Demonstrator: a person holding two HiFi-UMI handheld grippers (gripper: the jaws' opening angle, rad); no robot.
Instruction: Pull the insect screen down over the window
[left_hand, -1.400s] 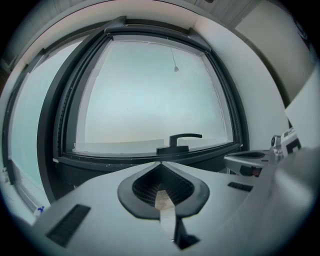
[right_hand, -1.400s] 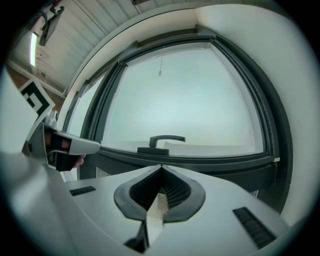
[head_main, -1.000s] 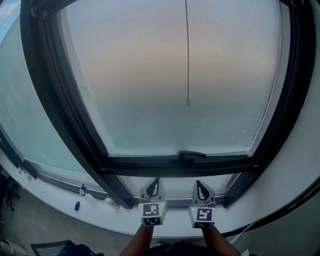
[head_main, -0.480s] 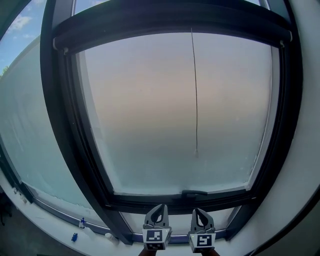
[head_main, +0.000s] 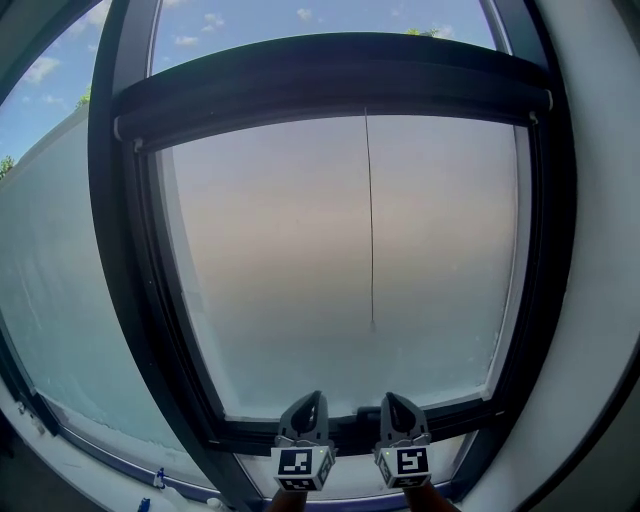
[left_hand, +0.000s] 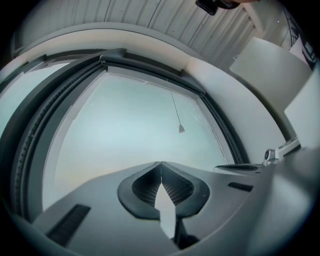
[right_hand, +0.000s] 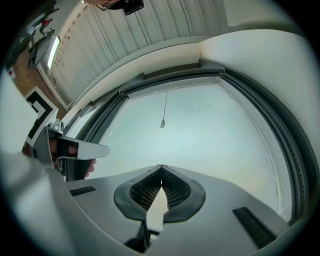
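A dark-framed window (head_main: 140, 300) with frosted glass fills the head view. Across its top runs the dark screen housing bar (head_main: 330, 85). A thin pull cord (head_main: 370, 220) hangs from it down the middle of the pane and ends in a small weight (head_main: 373, 326), which also shows in the left gripper view (left_hand: 181, 129) and the right gripper view (right_hand: 162, 123). My left gripper (head_main: 311, 400) and right gripper (head_main: 391, 399) stand side by side at the window's bottom rail, well below the weight. Both are shut with nothing between their tips (left_hand: 161, 164) (right_hand: 160, 167).
A window handle (head_main: 355, 410) lies on the bottom rail between the grippers. A second frosted pane (head_main: 50, 300) adjoins at the left. A white wall (head_main: 600, 300) borders the right side. Small blue items (head_main: 158, 480) sit on the sill at lower left.
The head view has tilted upward: the housing bar and sky came into sight, and the sill and forearms slid out at the bottom. Both grippers kept side by side, shut.
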